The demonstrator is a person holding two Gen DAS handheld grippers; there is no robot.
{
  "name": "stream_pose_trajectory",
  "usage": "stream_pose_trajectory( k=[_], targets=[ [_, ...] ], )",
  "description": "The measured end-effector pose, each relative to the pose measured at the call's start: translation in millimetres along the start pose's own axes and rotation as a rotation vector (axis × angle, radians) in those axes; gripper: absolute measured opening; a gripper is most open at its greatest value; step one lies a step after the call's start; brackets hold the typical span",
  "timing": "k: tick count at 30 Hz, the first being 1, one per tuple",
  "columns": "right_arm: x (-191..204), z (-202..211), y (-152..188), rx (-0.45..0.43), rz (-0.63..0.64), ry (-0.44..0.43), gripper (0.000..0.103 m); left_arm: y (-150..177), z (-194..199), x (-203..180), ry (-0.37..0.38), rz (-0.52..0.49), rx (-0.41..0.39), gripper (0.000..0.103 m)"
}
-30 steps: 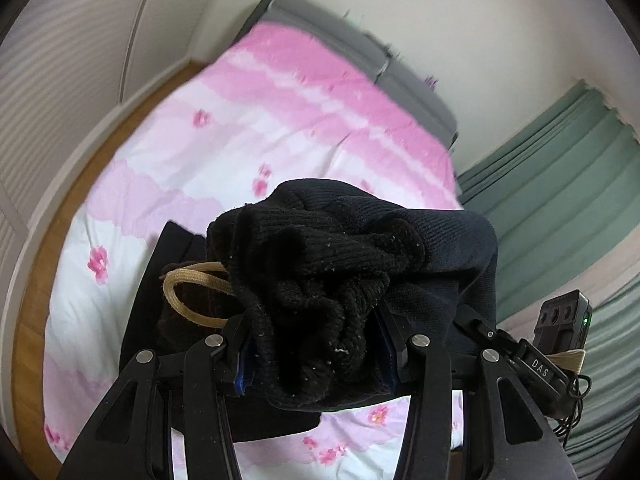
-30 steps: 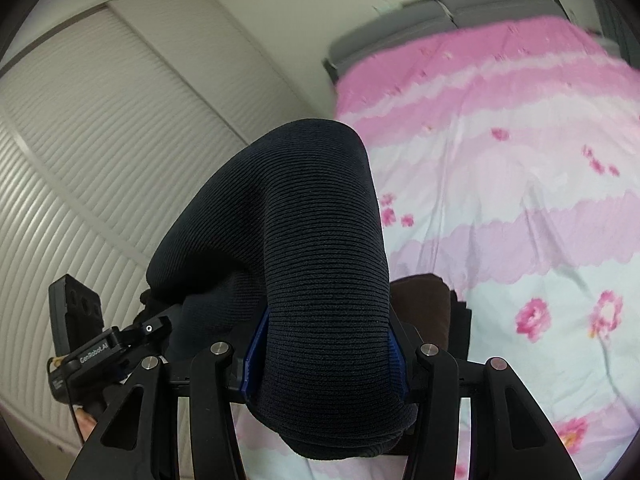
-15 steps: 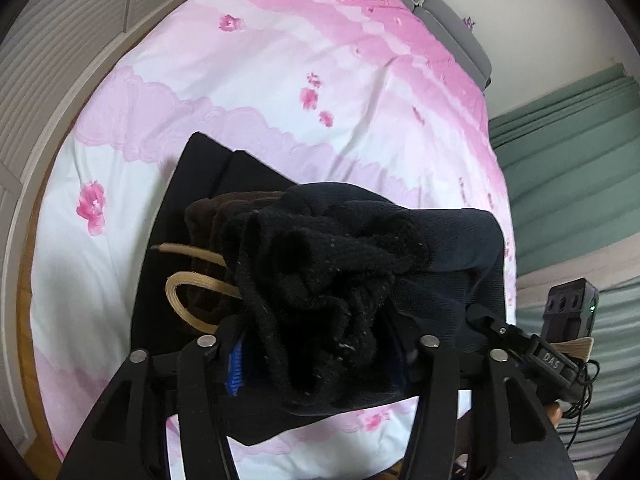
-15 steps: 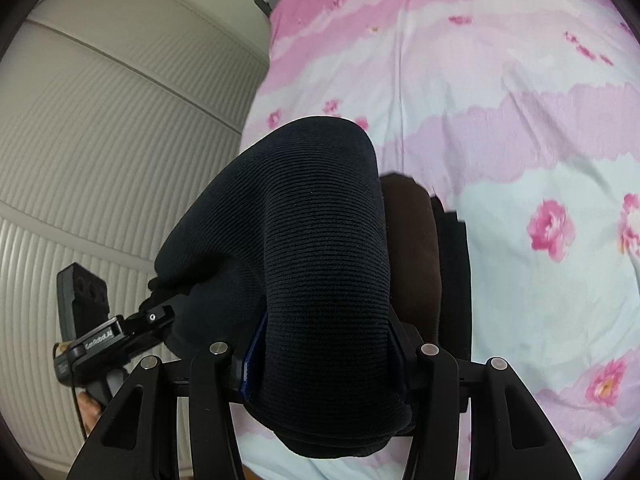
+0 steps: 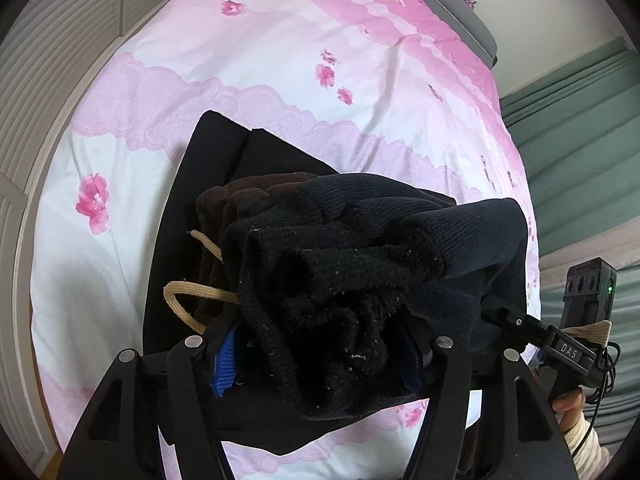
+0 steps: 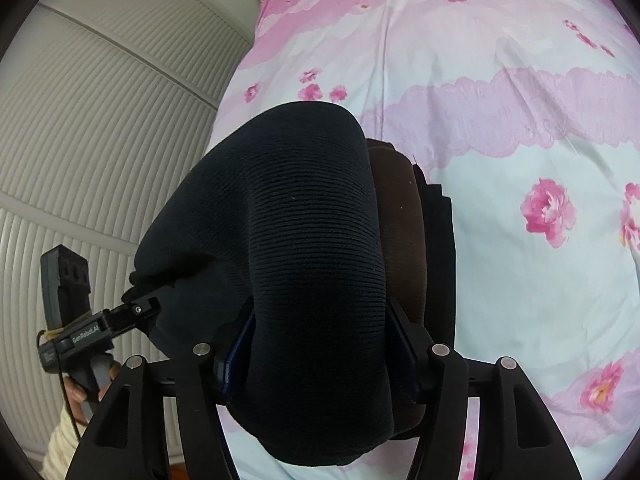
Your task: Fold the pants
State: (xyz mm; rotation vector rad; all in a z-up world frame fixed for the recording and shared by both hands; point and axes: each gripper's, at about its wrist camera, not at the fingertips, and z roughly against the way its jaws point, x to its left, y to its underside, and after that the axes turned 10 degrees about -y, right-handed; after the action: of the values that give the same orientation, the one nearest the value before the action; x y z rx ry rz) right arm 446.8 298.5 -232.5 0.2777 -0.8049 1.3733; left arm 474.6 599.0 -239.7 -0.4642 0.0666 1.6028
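Item: dark knit pants (image 5: 360, 280), folded, held above a stack of folded clothes (image 5: 224, 184) on the floral bedspread (image 5: 280, 48). Left gripper (image 5: 320, 344) clamps the waistband end; right gripper (image 6: 316, 352) clamps the fold. Step: placing. Next: lower squarely, release.
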Motion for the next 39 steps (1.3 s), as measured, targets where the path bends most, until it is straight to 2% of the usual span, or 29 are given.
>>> stream_pose_trajectory(
  k=[2,3,4,5,13,15,23,25,30,34,39],
  targets=[
    [1.9,0.0,2.0,0.001,0.003,0.009,0.061,-0.4,1.7,-1.3,-0.008,-0.004,-0.003,0.066],
    [3.1,0.8,2.2,0.0,0.004,0.014,0.061,0.2,4.7,-3.8,-0.032,-0.01,-0.009,0.073],
    [3.9,0.8,1.8,-0.003,0.005,0.019,0.061,0.6,7.4,-6.2,-0.087,-0.017,-0.017,0.095],
    [5.9,2.1,1.8,-0.006,0.011,0.026,0.061,2.2,11.8,-9.6,-0.164,-0.022,-0.034,0.102],
    [34.4,23.7,9.7,-0.06,0.114,0.158,0.071,29.9,63.8,-36.6,-0.313,-0.108,-0.205,0.102],
    [43.2,37.6,16.2,-0.09,0.142,0.17,0.073,41.5,82.9,-49.8,-0.367,-0.146,-0.268,0.102],
    [72.4,109.8,51.9,-0.19,0.3,0.253,0.081,105.7,153.0,-130.4,-0.507,-0.275,-0.485,0.103],
    [74.0,140.9,66.7,-0.242,0.327,0.296,0.085,124.8,165.8,-152.1,-0.478,-0.289,-0.519,0.103],
    [64.1,207.9,99.4,-0.303,0.381,0.297,0.087,170.1,183.3,-206.1,-0.376,-0.267,-0.565,0.103],
    [44.6,267.7,127.1,-0.336,0.393,0.28,0.087,204.0,188.6,-250.4,-0.365,-0.262,-0.599,0.103],
    [16.9,331.4,159.1,-0.38,0.412,0.315,0.087,248.5,191.6,-307.6,-0.344,-0.276,-0.621,0.103]
  ],
)
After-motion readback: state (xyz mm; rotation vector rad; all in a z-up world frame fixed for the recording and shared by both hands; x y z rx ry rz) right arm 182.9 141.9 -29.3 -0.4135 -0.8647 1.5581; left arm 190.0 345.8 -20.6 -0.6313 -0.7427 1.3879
